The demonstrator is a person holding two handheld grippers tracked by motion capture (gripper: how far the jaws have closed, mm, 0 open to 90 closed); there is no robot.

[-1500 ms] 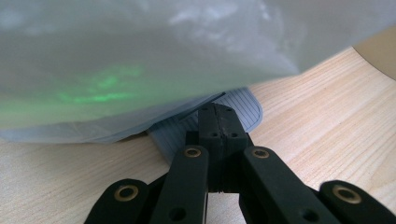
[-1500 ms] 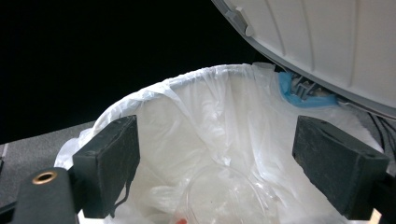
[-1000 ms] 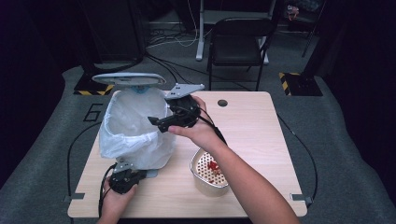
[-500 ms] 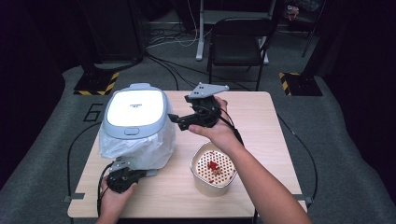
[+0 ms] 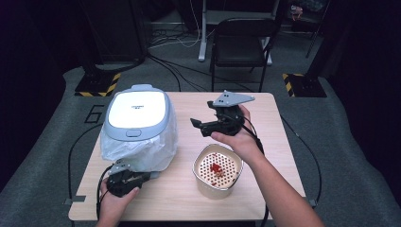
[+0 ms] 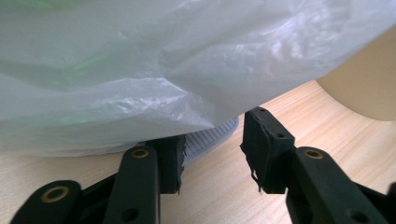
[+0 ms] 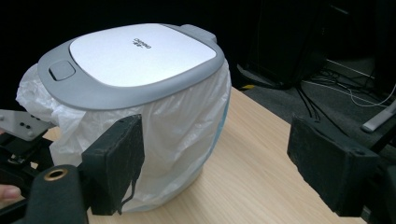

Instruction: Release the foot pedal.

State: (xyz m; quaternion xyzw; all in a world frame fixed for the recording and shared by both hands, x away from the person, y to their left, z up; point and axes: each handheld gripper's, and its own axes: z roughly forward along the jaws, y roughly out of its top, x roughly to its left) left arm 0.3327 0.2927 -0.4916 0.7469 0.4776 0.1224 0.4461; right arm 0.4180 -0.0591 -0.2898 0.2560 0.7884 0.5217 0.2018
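Bin (image 5: 137,124), lined with a white plastic bag (image 5: 142,149) and closed by a grey-and-white lid (image 5: 136,111), stands on the left part of the wooden table (image 5: 274,156); what the bag holds cannot be seen with the lid down. Near it, toward the front of the table, sits a cream cup (image 5: 217,171) with a perforated insert and a few red bits lying on it. The left gripper (image 5: 142,177) lies low at the bin's front foot, just beside the hanging bag; in the left gripper view its jaws have just been opening and stand apart, the bag's lower edge (image 6: 140,93) draped above them and over the left one, with no pad pressing on it. The left hand (image 5: 116,198) rests at the table's near edge, gripper pointing level toward the cup. The right gripper (image 5: 195,123) is held up over the middle of the table, well apart from the bin and pointing back at it; its jaws are spread wide with nothing between them, the bin (image 7: 140,107) framed beyond them. The right hand (image 5: 236,135) holds it from below, forearm slanting in from the lower right.
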